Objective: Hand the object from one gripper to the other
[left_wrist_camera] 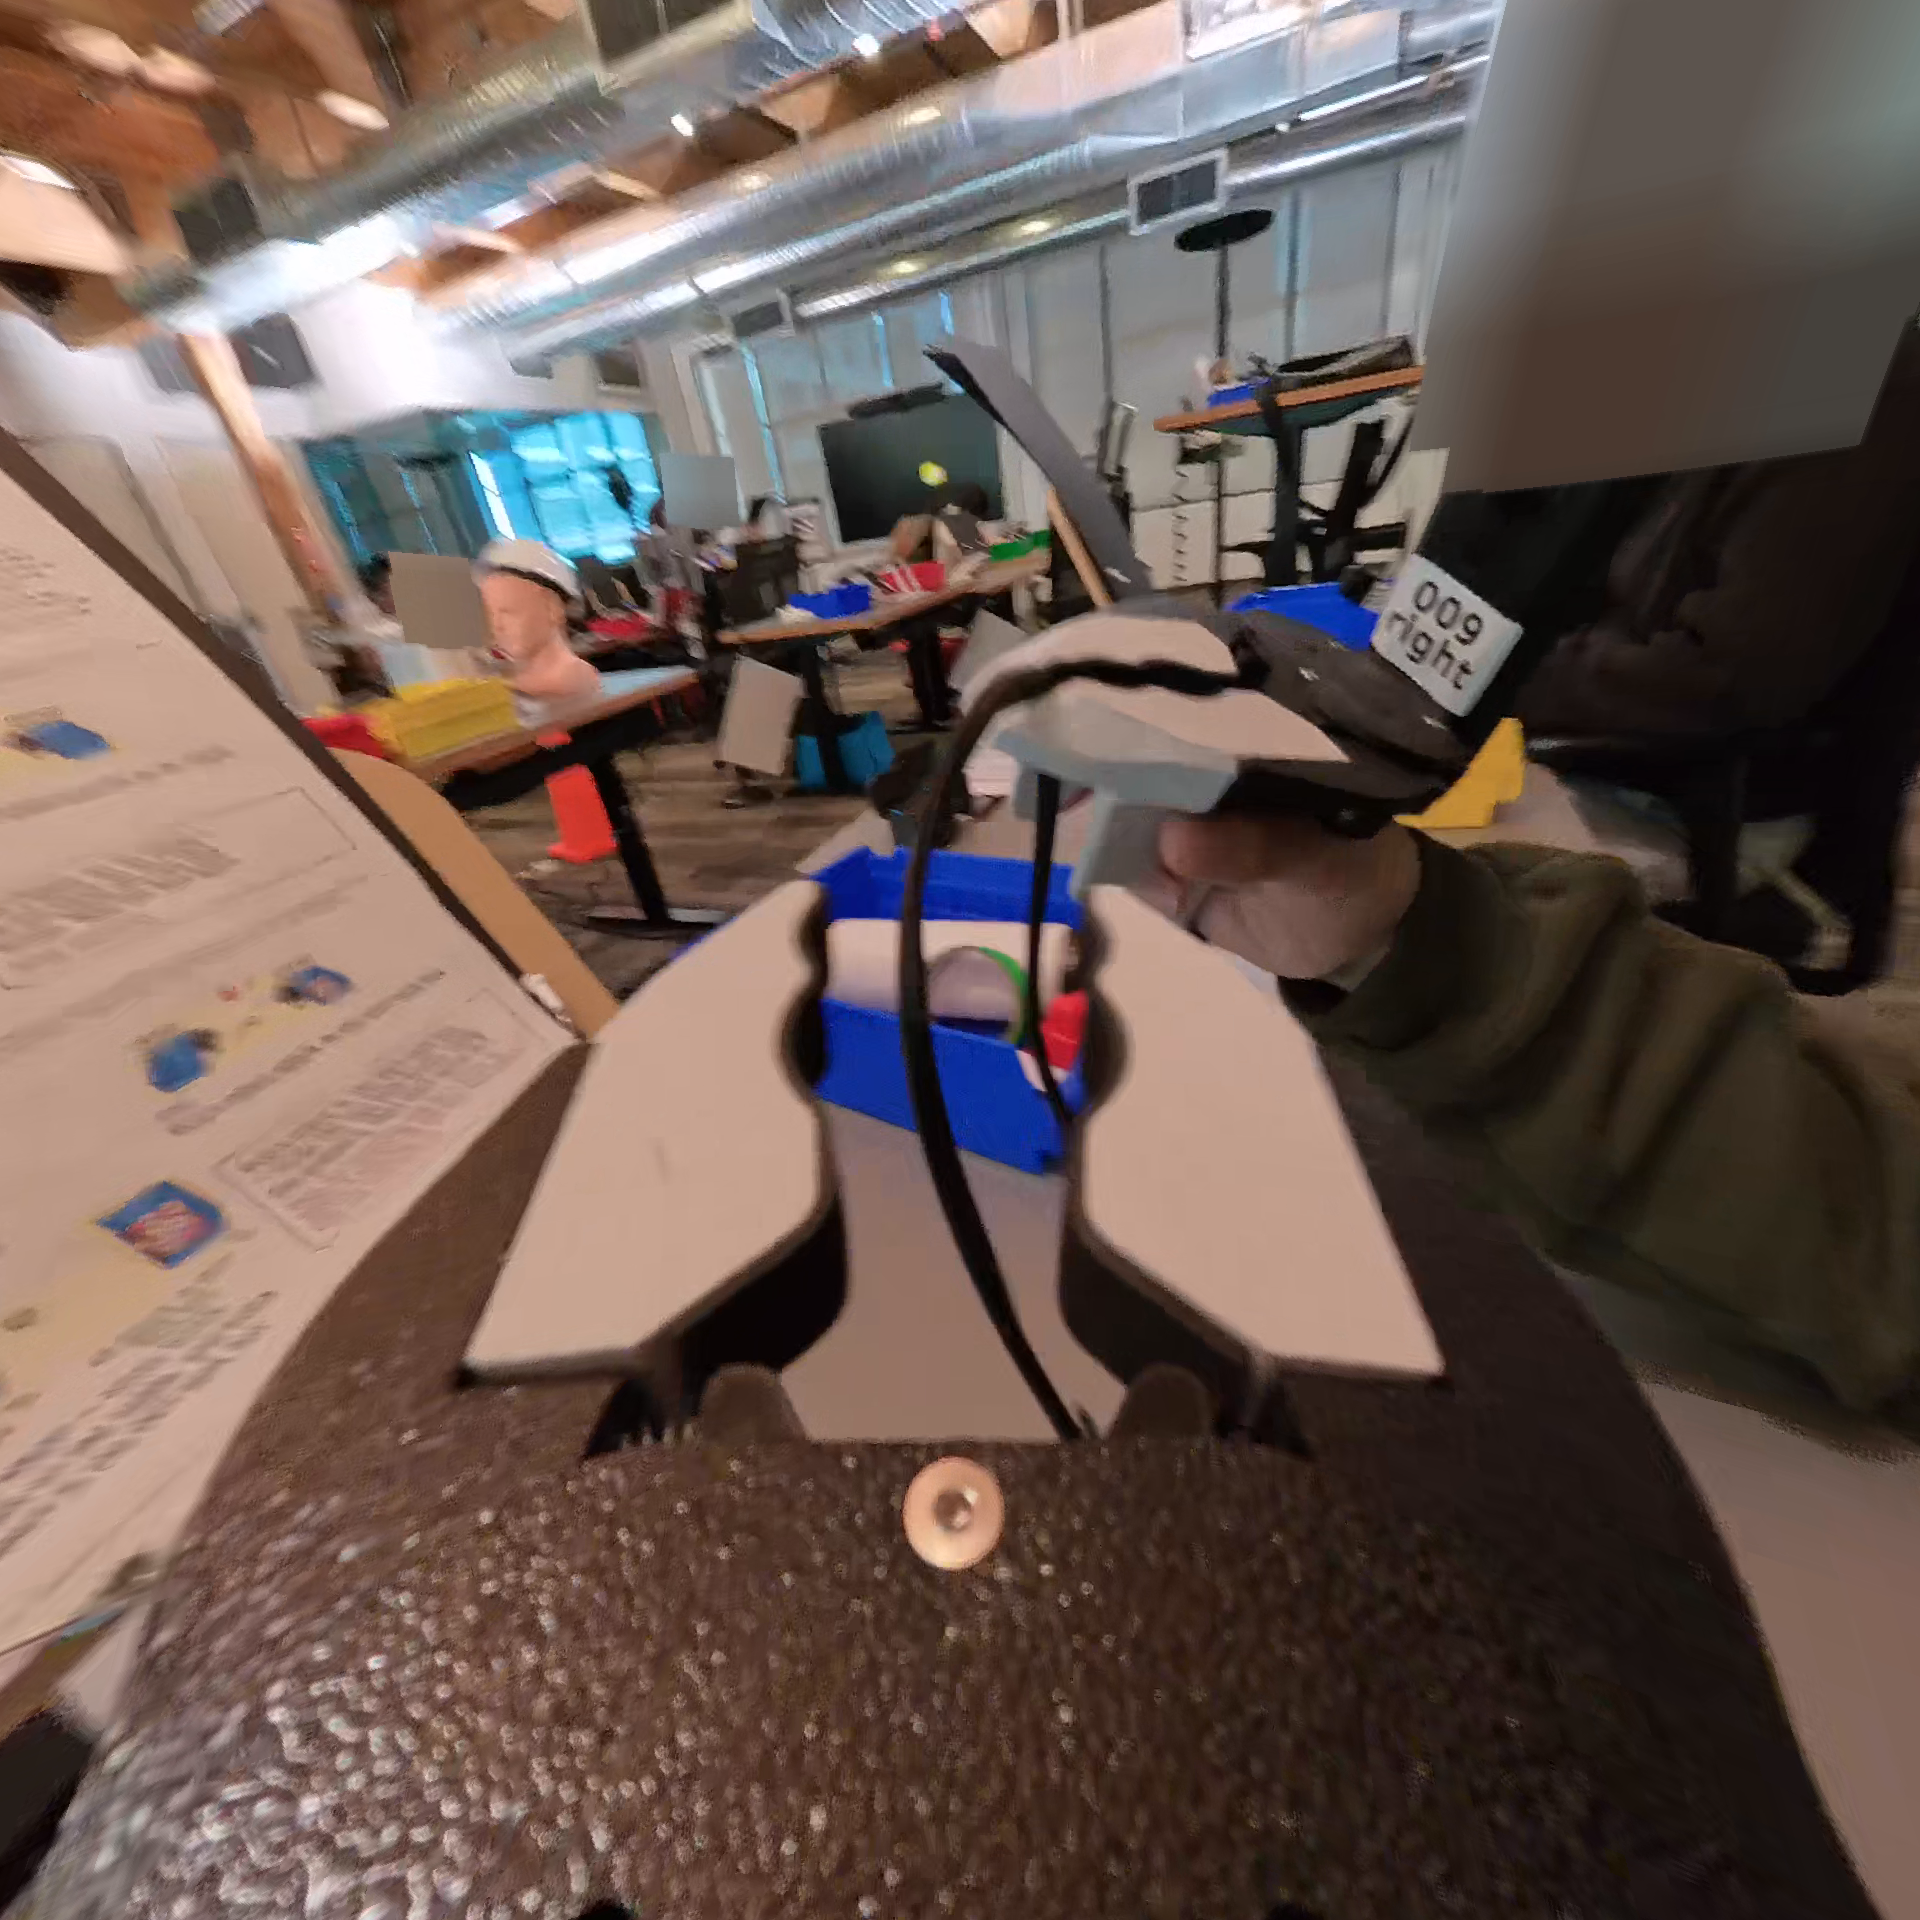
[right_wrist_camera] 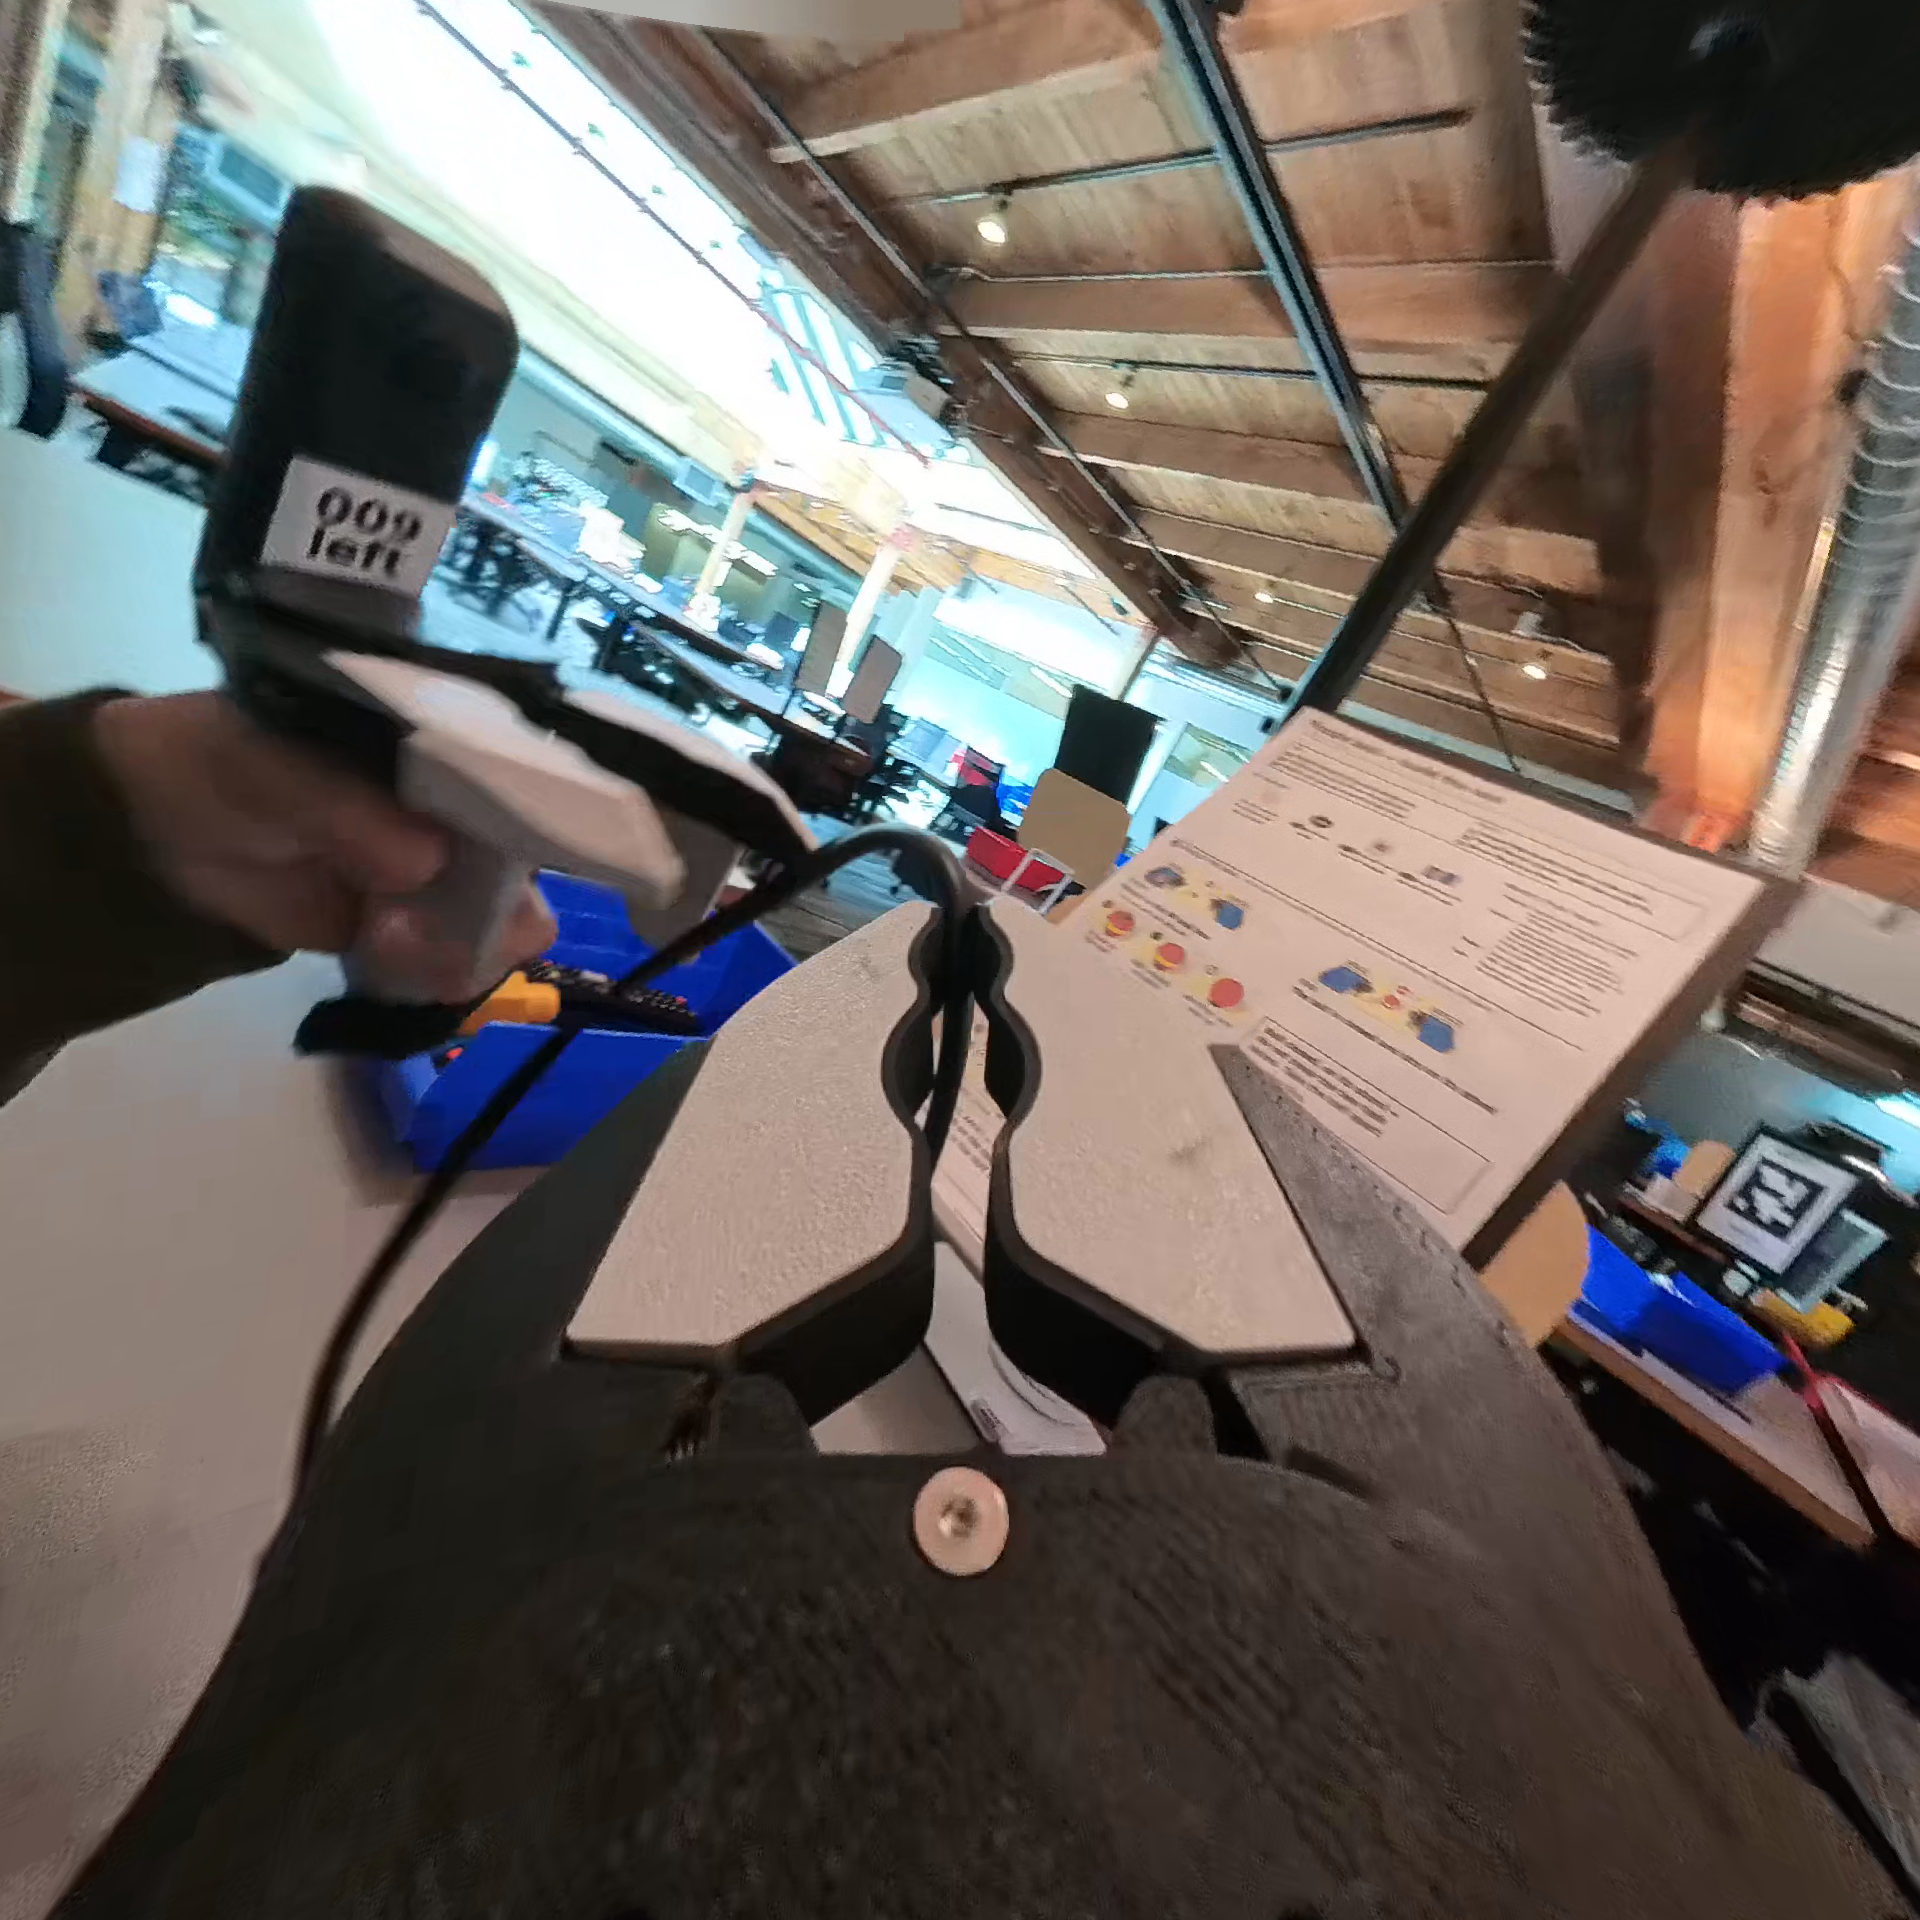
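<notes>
A thin black cable (right_wrist_camera: pixel 503 1101) is the object. My right gripper (right_wrist_camera: pixel 961 925) is shut on it near the fingertips; the cable arches over the tips and trails down to the left. In the left wrist view the right gripper (left_wrist_camera: pixel 1003 691), held by a hand, sits just above and beyond my left gripper (left_wrist_camera: pixel 951 935). The left gripper is open, and the cable (left_wrist_camera: pixel 906 1039) hangs down through the gap between its fingers without being clamped. In the right wrist view the left gripper (right_wrist_camera: pixel 727 873) is at the left, its tips beside the cable.
A blue bin (left_wrist_camera: pixel 935 1101) with mixed items stands on the pale table (right_wrist_camera: pixel 156 1247) below both grippers; it also shows in the right wrist view (right_wrist_camera: pixel 582 1081). A slanted instruction board (left_wrist_camera: pixel 208 1039) stands at the left, and on the right in the right wrist view (right_wrist_camera: pixel 1455 935). Office desks lie beyond.
</notes>
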